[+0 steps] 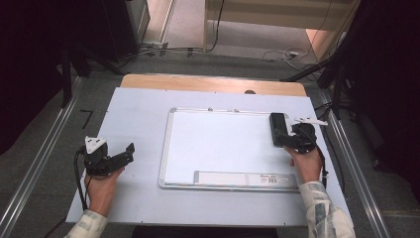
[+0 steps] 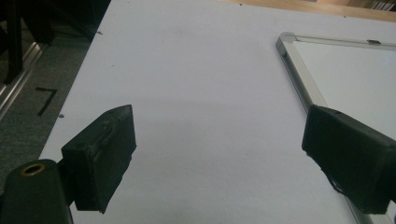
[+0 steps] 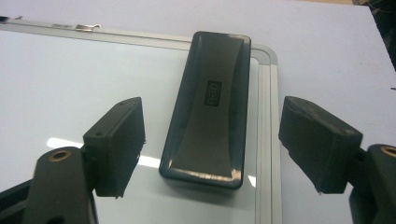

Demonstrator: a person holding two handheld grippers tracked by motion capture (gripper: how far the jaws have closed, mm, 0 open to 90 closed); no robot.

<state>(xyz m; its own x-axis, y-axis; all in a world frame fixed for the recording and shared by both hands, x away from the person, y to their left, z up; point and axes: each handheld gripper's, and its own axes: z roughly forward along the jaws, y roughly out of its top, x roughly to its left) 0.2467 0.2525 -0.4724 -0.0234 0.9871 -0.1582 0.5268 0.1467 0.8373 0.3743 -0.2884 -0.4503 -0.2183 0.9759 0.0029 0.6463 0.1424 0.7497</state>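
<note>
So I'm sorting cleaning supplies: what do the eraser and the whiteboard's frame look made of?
The eraser looks like dark, semi-gloss plastic: smooth moulded top, soft highlights. The whiteboard's frame seems brushed aluminium, silver with ribbed lines, though it could be painted plastic.

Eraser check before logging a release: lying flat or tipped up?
Flat. The eraser lies broad side down on the whiteboard, right gripper open around it.
</note>
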